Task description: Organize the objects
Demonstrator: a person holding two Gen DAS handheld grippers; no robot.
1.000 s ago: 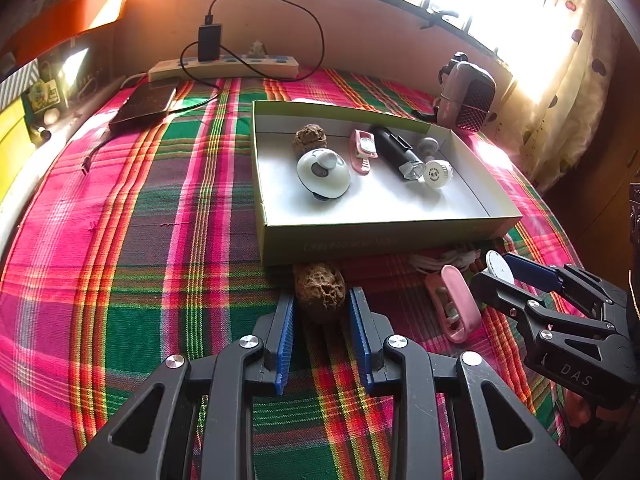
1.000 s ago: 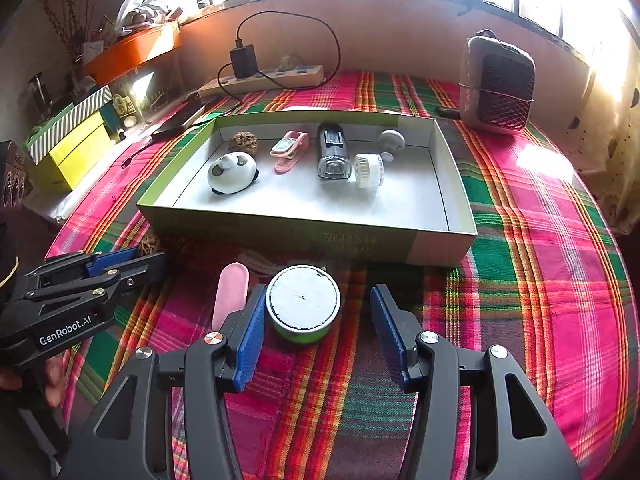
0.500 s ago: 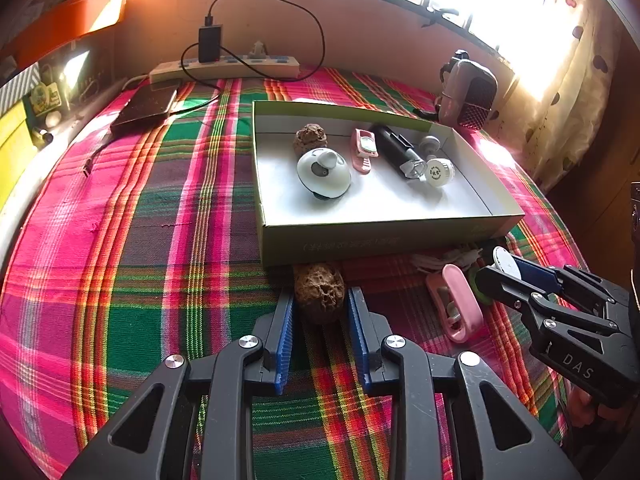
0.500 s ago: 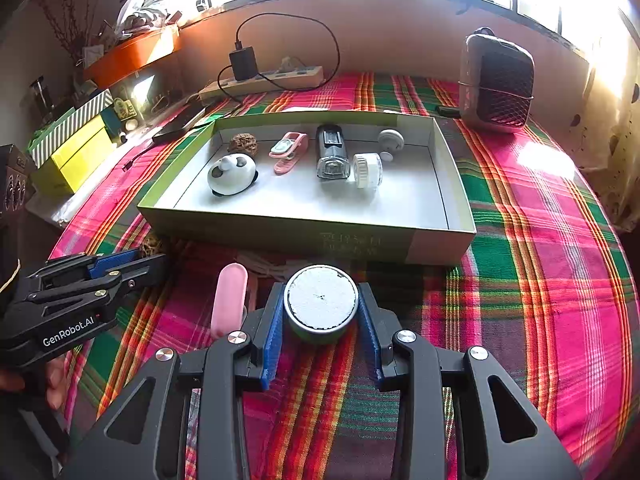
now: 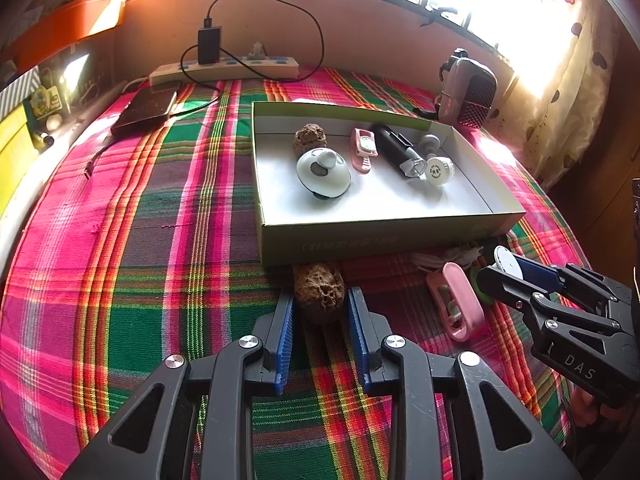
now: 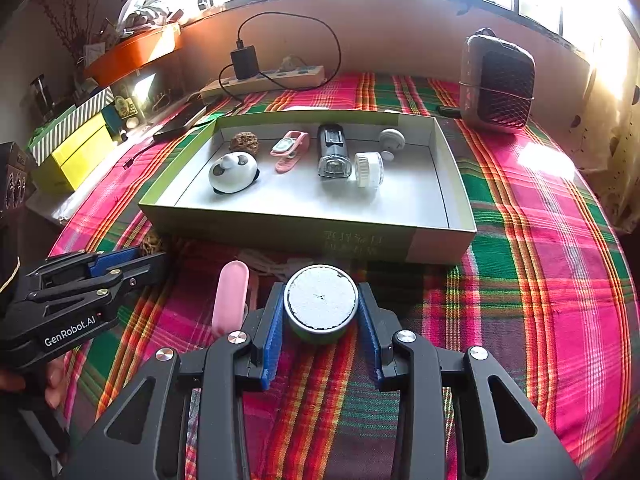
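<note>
My left gripper (image 5: 319, 296) is shut on a brown wrinkled walnut (image 5: 319, 291) on the plaid cloth, just in front of the green box (image 5: 360, 240). My right gripper (image 6: 321, 300) is shut on a round green tin with a white lid (image 6: 321, 303), also in front of the box (image 6: 280, 232). The box holds a second walnut (image 5: 309, 139), a panda-shaped case (image 5: 323, 173), a pink clip (image 5: 363, 148), a black bike light (image 5: 397, 150) and a white round cap (image 5: 439, 169). A pink case (image 5: 456, 302) lies on the cloth between the grippers.
A white cable (image 5: 444, 258) lies by the box front. A power strip with charger (image 5: 224, 66), a dark phone (image 5: 146, 108) and a small heater (image 5: 468, 94) stand at the back. Yellow boxes (image 6: 72, 148) sit off the left edge.
My right gripper has closed on the round tin. My left gripper has tightened slightly on the walnut. Both objects rest where they were.
</note>
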